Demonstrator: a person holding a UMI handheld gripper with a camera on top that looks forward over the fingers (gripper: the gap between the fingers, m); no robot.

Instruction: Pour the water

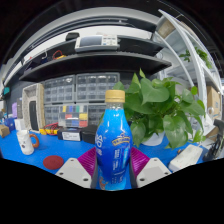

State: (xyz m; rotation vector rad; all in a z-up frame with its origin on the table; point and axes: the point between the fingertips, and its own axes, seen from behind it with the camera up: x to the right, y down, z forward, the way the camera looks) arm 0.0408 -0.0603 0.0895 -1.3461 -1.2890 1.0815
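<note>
stretching away beyond the fingers, a blue tabletop [50,150] carried the clutter of a work room: a white mug [27,141] stood well off to the left, a small red disc [53,161] lay nearer in, and a leafy green plant [163,108] rose close on the right. behind them sat a clear drawer cabinet [80,100] under a dark shelf [95,62] that ran across the back wall, with a pale box [97,42] resting on top of it. the hand-held gripper [112,170] held a blue bottle [113,140] with a yellow cap [115,97], upright between its two fingers; the pink pads [88,160] sat against the bottle's sides, so the grip looked closed on it. the bottle's foot was hidden, so whether it touched the tabletop could not be told. bare blue surface lay open to the left between bottle and mug, while the plant's leaves crowded the right side nearly up to the bottle.
</note>
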